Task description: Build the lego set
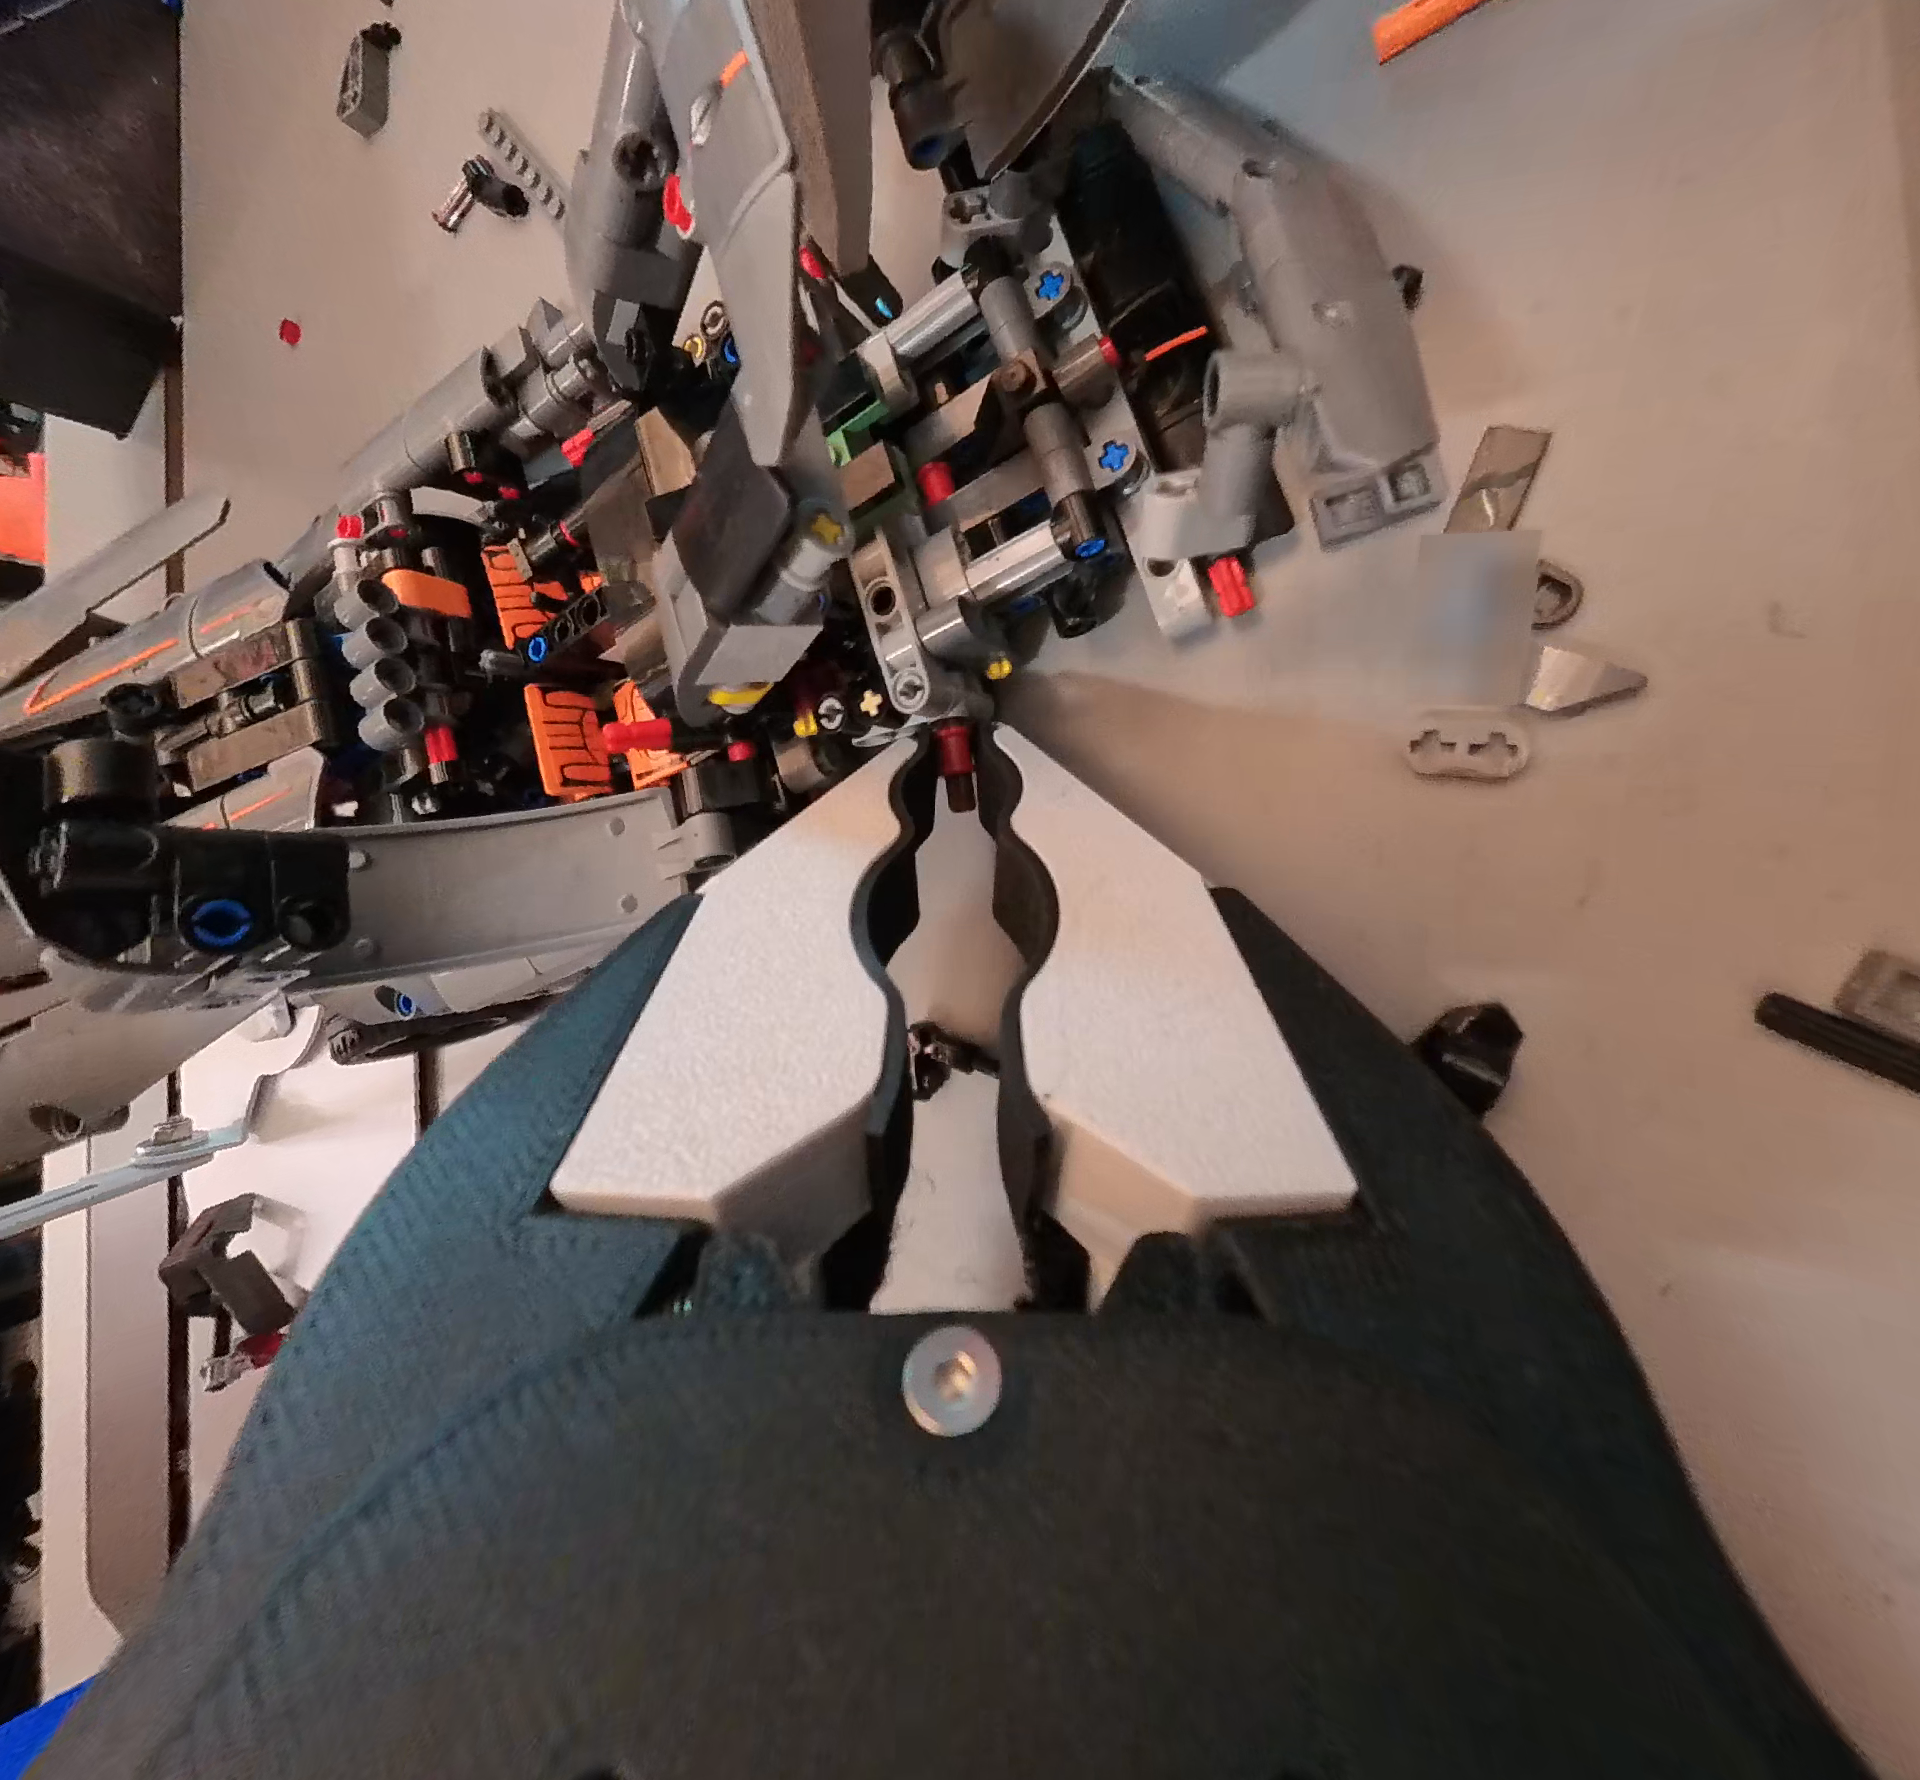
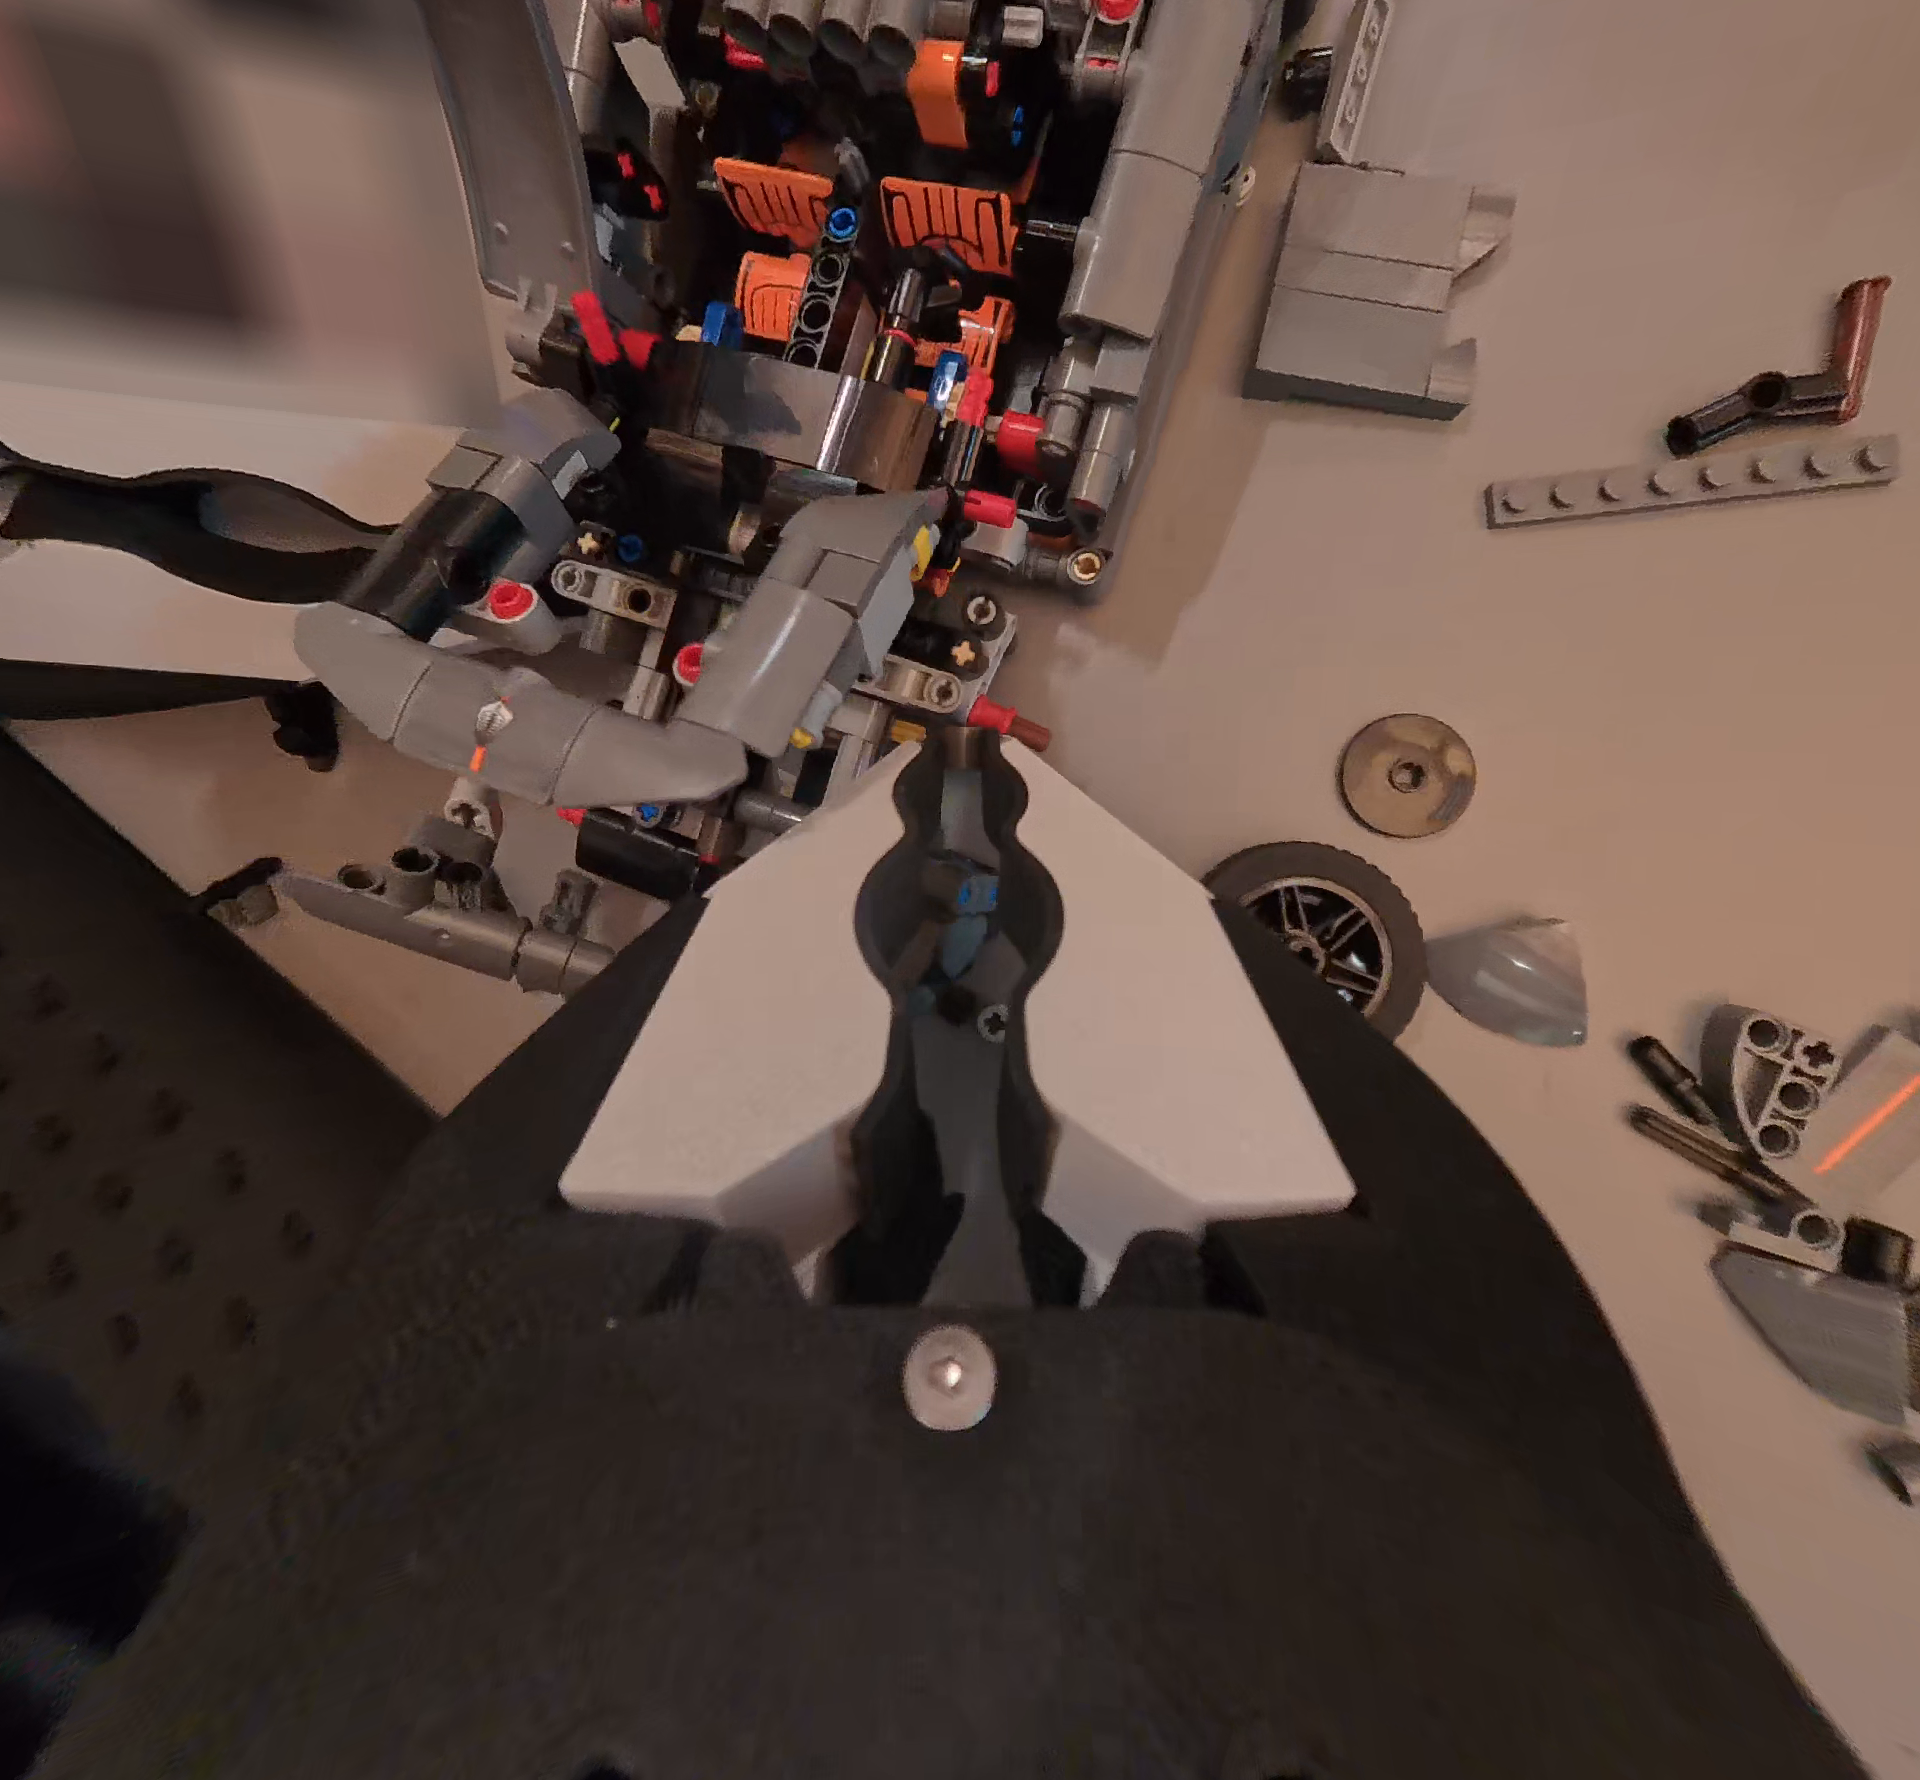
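Apparently pinched — red pin (image 1: 951, 762) sits between left gripper (image 1: 954, 774) tips.

The left gripper (image 1: 956, 774) has smooth, matt white plastic fingers (image 1: 790, 982) seated in a dark body with a fine ribbed, layered texture, and a shiny metal screw (image 1: 952, 1379) sits at its six o'clock. The right gripper (image 2: 961, 754) looks the same, its dark shell rough and matt. The lego model (image 1: 727, 504) is hard moulded plastic: grey panels with a soft sheen, glossy black and orange pieces. The counter (image 1: 1558, 276) is a smooth, matt, pale surface with faint scuffs. At three o'clock of the right gripper, a small wheel (image 2: 1320, 930) wears a dull rubbery tyre.
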The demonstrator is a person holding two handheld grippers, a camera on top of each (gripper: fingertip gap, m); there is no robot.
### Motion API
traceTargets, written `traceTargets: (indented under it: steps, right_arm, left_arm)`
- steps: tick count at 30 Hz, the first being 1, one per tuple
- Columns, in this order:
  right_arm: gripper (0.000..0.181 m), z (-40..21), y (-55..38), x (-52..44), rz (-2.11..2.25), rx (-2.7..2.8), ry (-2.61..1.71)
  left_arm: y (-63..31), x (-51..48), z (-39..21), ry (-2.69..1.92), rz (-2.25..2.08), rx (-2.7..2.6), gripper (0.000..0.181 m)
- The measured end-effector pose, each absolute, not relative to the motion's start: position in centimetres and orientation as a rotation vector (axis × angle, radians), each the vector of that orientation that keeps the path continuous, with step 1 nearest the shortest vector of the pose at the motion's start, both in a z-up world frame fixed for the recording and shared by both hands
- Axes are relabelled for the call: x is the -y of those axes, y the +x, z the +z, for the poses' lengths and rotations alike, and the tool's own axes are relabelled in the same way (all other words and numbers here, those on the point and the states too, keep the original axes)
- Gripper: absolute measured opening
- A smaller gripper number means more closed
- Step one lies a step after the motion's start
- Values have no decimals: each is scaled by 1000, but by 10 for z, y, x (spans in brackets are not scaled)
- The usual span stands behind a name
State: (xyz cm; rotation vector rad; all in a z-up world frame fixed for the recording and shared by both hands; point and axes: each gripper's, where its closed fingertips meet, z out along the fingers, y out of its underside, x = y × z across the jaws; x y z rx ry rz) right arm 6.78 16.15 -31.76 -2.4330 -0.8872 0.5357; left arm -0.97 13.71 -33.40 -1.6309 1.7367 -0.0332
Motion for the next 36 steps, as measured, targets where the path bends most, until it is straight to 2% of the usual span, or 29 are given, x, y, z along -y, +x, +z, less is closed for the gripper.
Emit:
traceTargets:
  steps: [9, 26, 36]
  right_arm:
    - [4, -317, 69, -162, 598, 844, -2475]
    - [5, -316, 65, -160, 985, 641, -2411]
    - [9, -321, 67, -158, 932, 726, -2428]
  left_arm:
    - [-7, -137, -334, -1623, -39, -1731, 5]
    - [-8, -138, -334, -1621, -46, -1735, 4]
    - [-8, -138, -334, -1620, -54, -1733, 5]
